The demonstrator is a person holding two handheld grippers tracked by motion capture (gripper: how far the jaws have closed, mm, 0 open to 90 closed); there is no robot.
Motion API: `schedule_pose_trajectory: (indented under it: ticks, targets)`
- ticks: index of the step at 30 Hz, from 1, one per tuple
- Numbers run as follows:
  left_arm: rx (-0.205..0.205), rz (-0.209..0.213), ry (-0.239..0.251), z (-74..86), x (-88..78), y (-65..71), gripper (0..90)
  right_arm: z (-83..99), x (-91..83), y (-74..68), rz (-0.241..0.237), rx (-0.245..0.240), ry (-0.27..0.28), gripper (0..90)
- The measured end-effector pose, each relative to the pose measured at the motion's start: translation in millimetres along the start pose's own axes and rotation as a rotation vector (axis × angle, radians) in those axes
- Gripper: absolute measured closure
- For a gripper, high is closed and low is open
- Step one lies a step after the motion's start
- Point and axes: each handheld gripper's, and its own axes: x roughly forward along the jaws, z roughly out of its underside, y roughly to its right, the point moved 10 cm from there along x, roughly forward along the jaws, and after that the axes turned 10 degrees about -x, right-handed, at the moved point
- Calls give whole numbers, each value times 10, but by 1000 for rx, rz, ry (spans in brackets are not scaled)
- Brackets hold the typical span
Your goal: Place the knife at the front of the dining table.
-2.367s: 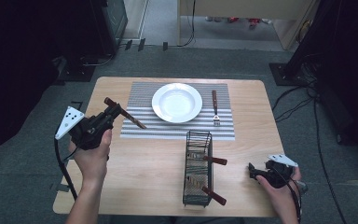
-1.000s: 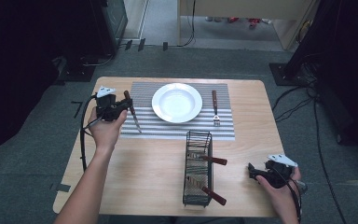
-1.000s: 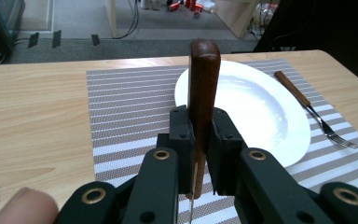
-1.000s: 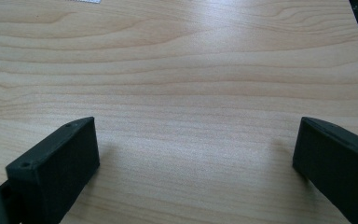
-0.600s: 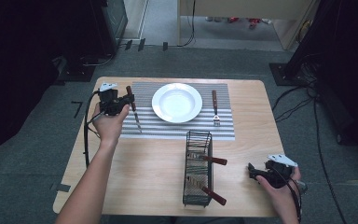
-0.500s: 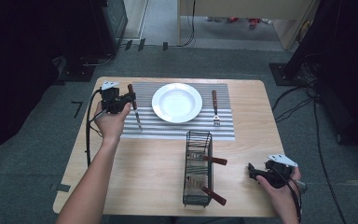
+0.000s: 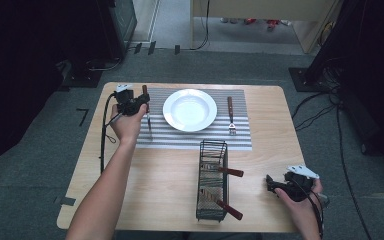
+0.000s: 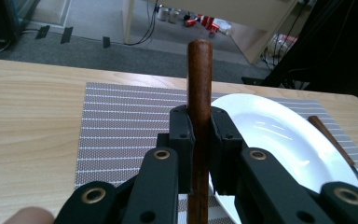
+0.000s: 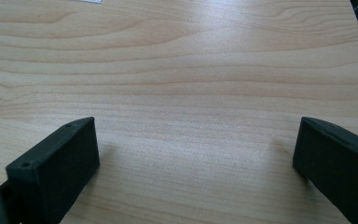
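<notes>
High view puts your left tool at the left edge of the striped placemat, just beside the white plate. It is clamped tight on the wooden handle of a knife, whose blade runs back toward you over the mat. In the left gripper view that brown handle stands straight up between the two black jaws, with the plate's rim close on the right.

Your right tool rests low near the right front corner of the counter, jaws spread wide with nothing between them and bare wood underneath.

A fork already lies on the mat on the plate's far side, and the wire basket in front of the mat holds more wooden-handled cutlery.

Judging from this, you are about to lay the knife down left of the plate. The risks:

- The blade looks to be just above or at the mat; I cannot tell whether it touches. Letting go while it hangs in the air would make it drop and bounce, maybe against the plate.
- The grip sits high on the handle, so the long blade can swing as you lower it and end up crooked.
- Drifting right would knock the handle or tool into the plate's rim and shove the plate.
- Pulling away before the jaws open fully could drag the knife, or the mat, along.
</notes>
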Motion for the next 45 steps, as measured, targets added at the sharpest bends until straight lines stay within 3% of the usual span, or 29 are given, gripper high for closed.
schedule_pose_trajectory:
  ticks: [7,13,15,21,24,27,32,37,39,45]
  targets:
    - [-31,-11,-13,-14,253,-63,825,-1,0,-1,-1,0,1,0]
    - [-90,-23,-44,28,449,-148,824,0,-1,-2,-2,-2,0,0]
    - [-136,-41,-61,80,585,-223,823,0,-1,-2,-2,-2,0,0]
    - [-176,-77,-92,145,777,-329,822,0,-2,-1,-4,0,1,0]
    - [-210,-64,-101,159,856,-314,821,0,-3,-1,-5,0,2,0]
    - [-199,-77,-115,209,933,-314,821,6,-7,-4,-11,-7,1,0]
    - [-215,-91,-138,260,1011,-379,818,7,-8,-2,-12,-10,1,0]
    - [-253,-78,-165,335,1065,-424,812,7,-8,-2,-12,-10,1,0]
    - [-244,-88,-171,378,1081,-456,804,7,-8,-2,-12,-10,1,0]
    - [-247,-62,-152,381,1082,-456,760,7,-8,-4,-12,-9,1,0]
